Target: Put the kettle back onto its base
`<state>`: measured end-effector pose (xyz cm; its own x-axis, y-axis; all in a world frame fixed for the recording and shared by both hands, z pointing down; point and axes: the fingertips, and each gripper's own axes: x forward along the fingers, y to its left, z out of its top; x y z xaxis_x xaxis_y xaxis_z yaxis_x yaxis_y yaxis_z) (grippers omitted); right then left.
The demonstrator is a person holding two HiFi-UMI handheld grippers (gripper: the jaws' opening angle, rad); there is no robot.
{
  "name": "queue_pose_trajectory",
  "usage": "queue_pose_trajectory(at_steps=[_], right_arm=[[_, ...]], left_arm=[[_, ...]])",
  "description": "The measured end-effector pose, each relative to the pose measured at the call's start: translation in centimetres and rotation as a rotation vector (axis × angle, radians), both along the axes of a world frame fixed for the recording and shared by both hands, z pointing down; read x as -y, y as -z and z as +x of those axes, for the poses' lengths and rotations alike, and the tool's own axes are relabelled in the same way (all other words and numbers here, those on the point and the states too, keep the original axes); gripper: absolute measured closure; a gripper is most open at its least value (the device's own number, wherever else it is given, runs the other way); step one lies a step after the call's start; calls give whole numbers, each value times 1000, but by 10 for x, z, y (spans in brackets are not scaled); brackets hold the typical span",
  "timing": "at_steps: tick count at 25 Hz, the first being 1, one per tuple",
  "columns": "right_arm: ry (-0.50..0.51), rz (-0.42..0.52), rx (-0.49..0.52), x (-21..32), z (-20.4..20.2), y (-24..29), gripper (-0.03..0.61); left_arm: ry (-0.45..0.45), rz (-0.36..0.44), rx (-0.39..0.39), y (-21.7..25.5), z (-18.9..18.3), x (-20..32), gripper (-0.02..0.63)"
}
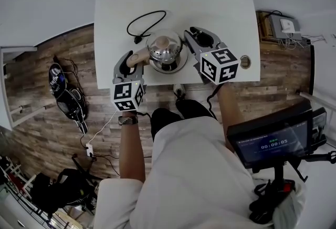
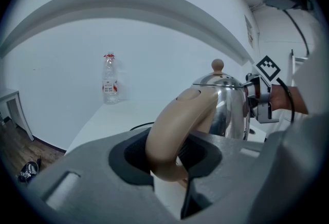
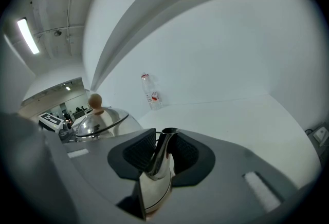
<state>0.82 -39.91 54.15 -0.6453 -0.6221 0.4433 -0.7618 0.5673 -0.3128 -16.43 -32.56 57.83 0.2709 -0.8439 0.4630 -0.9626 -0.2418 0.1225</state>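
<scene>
1. My left gripper (image 2: 167, 161) (image 1: 129, 61) is clamped on the kettle's beige handle (image 2: 177, 120). The curved grip runs between the two dark pads, and both press on it.
2. My right gripper (image 3: 160, 159) (image 1: 193, 39) is closed on the kettle's steel spout (image 3: 158, 153). The thin tube stands upright between its ribbed pads.
3. The kettle (image 1: 166, 50) hangs between the two grippers, handle toward my left and spout toward my right. Its domed lid carries a round wooden knob (image 2: 218, 65) (image 3: 95, 99).
4. From the head view, the kettle is right over a round base (image 1: 171, 70), whose darker rim shows on the near side beneath it. I cannot tell whether the kettle is touching it or just above it.
5. Both are near the front edge of a white table (image 1: 220, 2).
6. A black cord (image 1: 149, 19) lies looped on the table just behind the kettle.
7. A clear plastic bottle (image 2: 109, 78) (image 3: 150, 92) with a red label stands well apart at the table's far left corner.
8. Wooden floor (image 1: 42, 65) shows on either side of the table.
</scene>
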Motion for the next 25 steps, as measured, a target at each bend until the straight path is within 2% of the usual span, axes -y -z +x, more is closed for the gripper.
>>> queue_pose_trajectory(at_steps=[8, 25], right_arm=[[-27, -23, 38, -6, 3, 4, 491], [-14, -29, 10, -14, 5, -3, 486]], left_arm=[[-9, 5, 12, 1, 1, -5, 486], [-14, -8, 62, -10, 3, -12, 487]])
